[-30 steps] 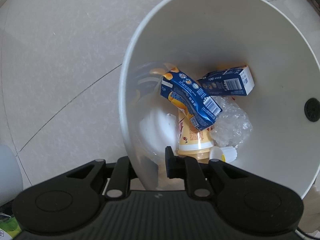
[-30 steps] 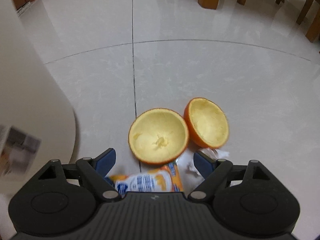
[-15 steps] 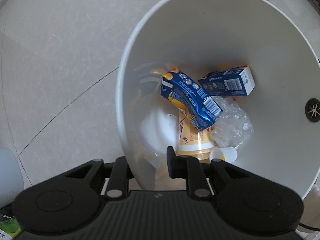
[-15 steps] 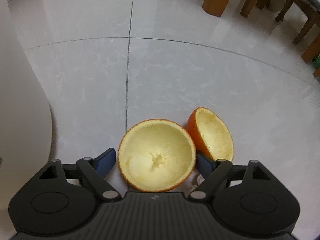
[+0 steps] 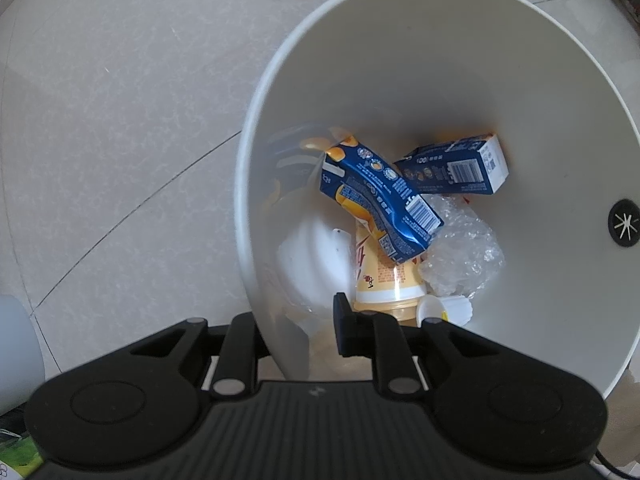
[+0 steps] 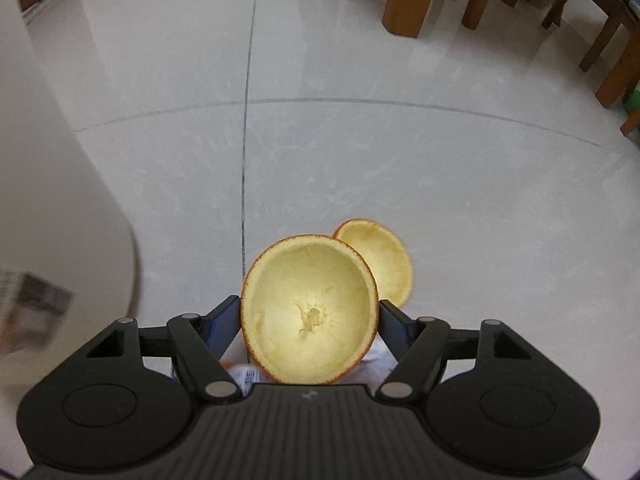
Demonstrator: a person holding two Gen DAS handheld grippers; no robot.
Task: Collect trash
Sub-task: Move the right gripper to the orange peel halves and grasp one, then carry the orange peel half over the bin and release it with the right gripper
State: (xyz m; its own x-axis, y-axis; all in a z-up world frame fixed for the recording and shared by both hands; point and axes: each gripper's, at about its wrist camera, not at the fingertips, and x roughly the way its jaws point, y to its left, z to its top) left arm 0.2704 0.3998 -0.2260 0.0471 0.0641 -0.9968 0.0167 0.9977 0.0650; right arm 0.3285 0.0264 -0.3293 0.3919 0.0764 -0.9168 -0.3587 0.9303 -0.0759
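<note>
right now the right gripper (image 6: pixel 310 314) is closing its jaws on an orange peel half (image 6: pixel 310 316) over the floor; the left gripper (image 5: pixel 296 328) pinches the trash bin (image 5: pixel 400 64) rim (steadying it). next: carry the peel over.

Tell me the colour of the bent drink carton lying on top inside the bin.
Dark blue with orange-yellow patches and a white barcode panel: the carton shows best in the left wrist view.

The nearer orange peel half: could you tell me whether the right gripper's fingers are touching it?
Touching. The right wrist view shows the nearer orange peel half between the closing right gripper, both fingers meeting its rim with no gap.
</note>
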